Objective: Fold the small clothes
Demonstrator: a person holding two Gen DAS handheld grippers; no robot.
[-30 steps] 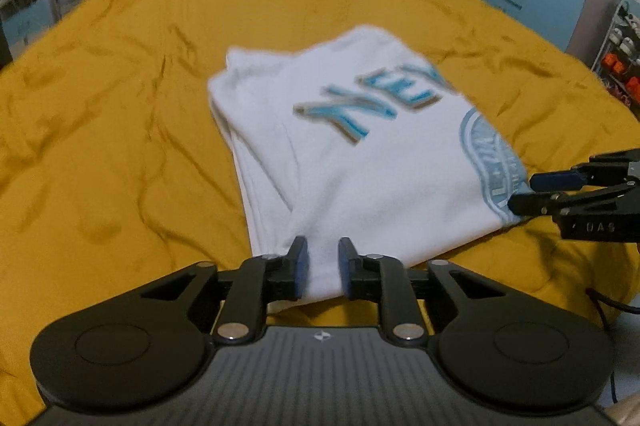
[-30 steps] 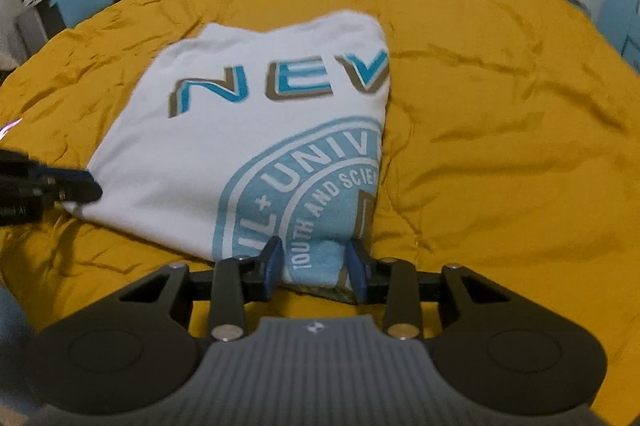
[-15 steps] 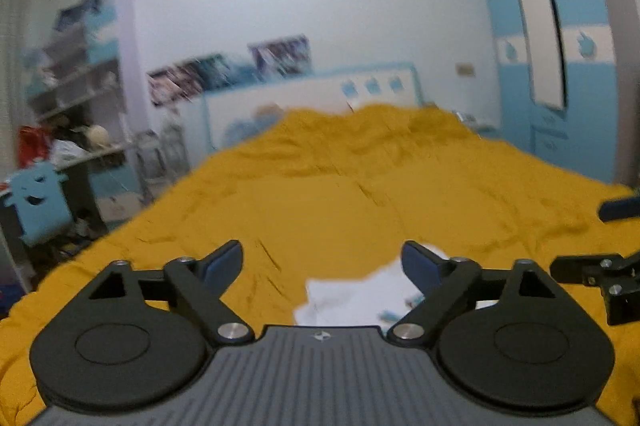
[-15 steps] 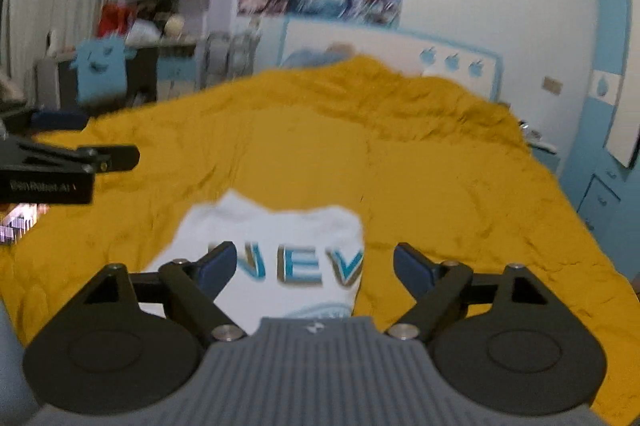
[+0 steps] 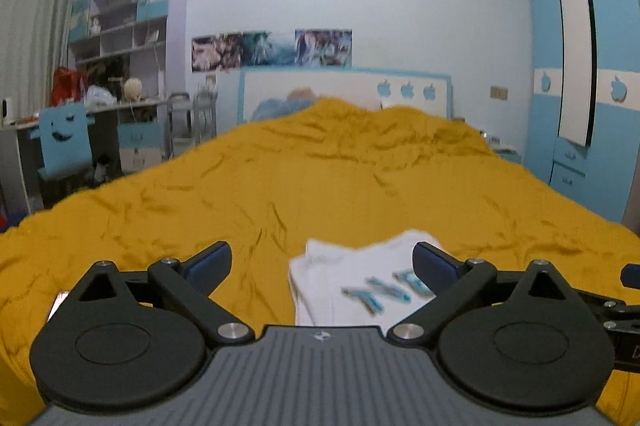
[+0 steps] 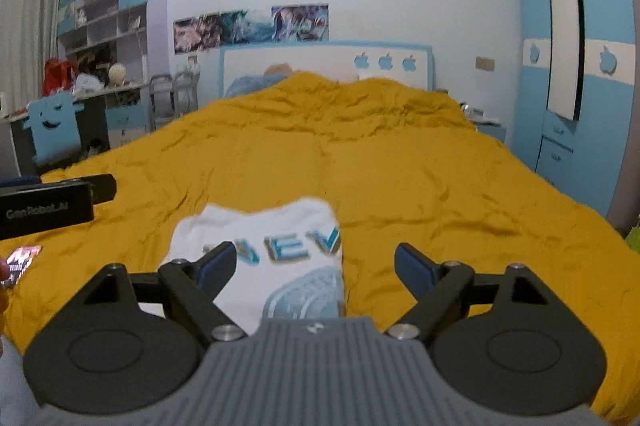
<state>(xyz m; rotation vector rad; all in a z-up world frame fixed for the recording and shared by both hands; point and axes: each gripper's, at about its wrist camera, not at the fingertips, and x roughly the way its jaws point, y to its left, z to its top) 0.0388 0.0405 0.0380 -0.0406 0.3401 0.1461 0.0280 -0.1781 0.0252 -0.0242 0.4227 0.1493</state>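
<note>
A folded white T-shirt (image 5: 352,282) with blue lettering lies flat on the mustard-yellow bedspread (image 5: 320,178). In the left wrist view my left gripper (image 5: 322,262) is open wide above the bed, nothing between its fingers, and the shirt lies below and just ahead. The right wrist view shows the same shirt (image 6: 280,246) under my right gripper (image 6: 316,262), which also stands open and holds nothing. The left gripper's body (image 6: 48,204) shows at the left edge of the right view; part of the right gripper (image 5: 628,302) shows at the right edge of the left view.
The bedspread (image 6: 400,166) stretches back to a white and blue headboard (image 5: 344,90). A desk with a blue chair (image 5: 64,142) and shelves stands at the left. A blue wardrobe (image 5: 580,74) stands at the right. A phone screen (image 6: 20,260) glows at the left edge.
Both grippers were pinching the near edge of the folded shirt; they have let go, opened wide, lifted away and tilted up toward the room. The shirt stays flat on the bed.
</note>
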